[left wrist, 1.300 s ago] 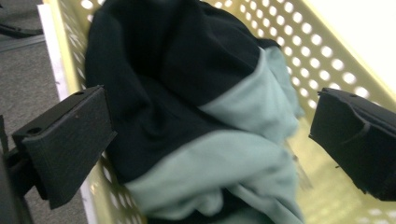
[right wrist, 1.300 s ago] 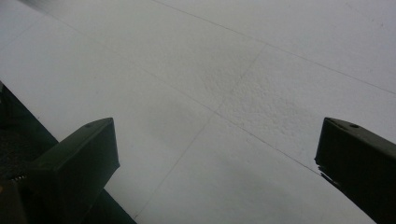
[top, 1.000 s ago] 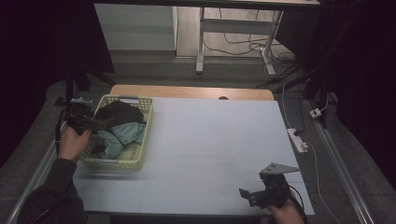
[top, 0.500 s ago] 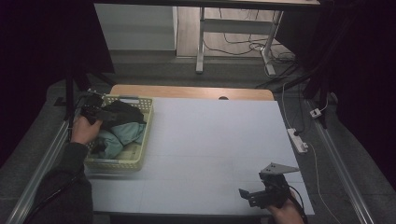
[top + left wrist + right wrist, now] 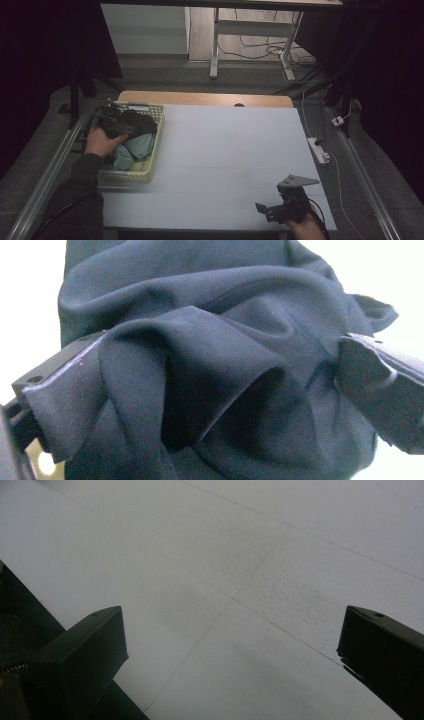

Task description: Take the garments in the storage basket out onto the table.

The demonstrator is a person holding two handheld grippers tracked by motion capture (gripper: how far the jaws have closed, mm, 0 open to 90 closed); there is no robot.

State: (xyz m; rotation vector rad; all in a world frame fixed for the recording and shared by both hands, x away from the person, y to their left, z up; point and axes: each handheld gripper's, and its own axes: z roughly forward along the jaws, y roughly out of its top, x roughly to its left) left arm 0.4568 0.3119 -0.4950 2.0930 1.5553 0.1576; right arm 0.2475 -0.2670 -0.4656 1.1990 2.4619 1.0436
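At the bench's near right corner the right gripper (image 5: 280,207) rests, jaws wide apart over bare white top. Farther off, the left gripper (image 5: 116,126) has pushed deeper into the pale yellow plastic basket (image 5: 150,167) at the left edge; its jaws now straddle the dark crumpled cloth garment (image 5: 220,365) without pinching it, so the grab looks imminent.

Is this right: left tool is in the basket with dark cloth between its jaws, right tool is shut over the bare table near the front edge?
Not quite. The right tool is open: the right gripper view shows its jaws wide apart over the bare white table. The rest holds: the left tool is in the basket with the dark cloth between its jaws.
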